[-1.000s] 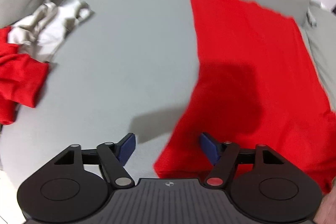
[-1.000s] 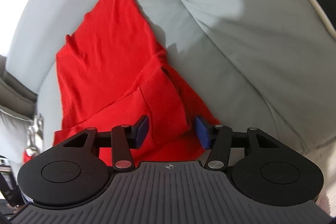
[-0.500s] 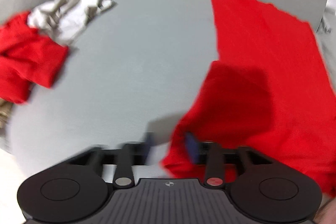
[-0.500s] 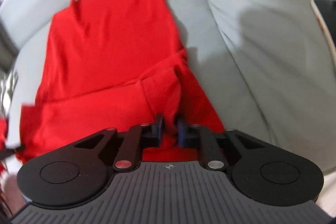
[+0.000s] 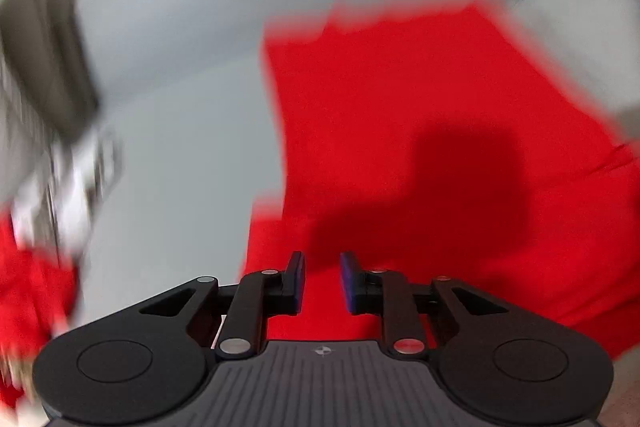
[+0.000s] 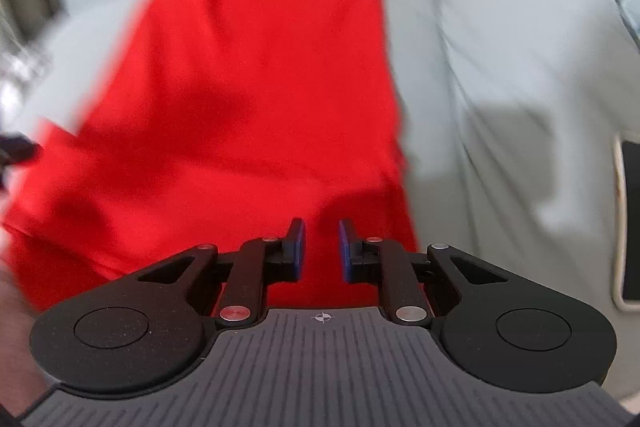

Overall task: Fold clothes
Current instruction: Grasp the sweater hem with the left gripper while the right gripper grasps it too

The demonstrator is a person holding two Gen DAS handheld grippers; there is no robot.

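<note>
A red garment (image 5: 380, 87) lies spread on a grey cushioned surface (image 5: 180, 107). My left gripper (image 5: 322, 279) is over its near left corner. Its jaws are closing, only a narrow gap remains, and red cloth fills it. In the right wrist view the same red garment (image 6: 260, 67) stretches away from my right gripper (image 6: 322, 251), which is at the near right edge. Its jaws are closing too, with red cloth pinched between the blue pads (image 6: 295, 247). Both views are blurred by motion.
A heap of clothes lies at the left: a white piece (image 5: 60, 167) and a red piece (image 5: 32, 299). The grey cushion (image 6: 500, 47) continues to the right of the garment. A dark flat device with a pale rim (image 6: 630, 223) sits at the far right edge.
Both pairs of jaws have narrowed from wide apart onto red cloth. The left gripper has slid right over the garment's corner. The right gripper has rolled, so the garment now runs straight ahead.
</note>
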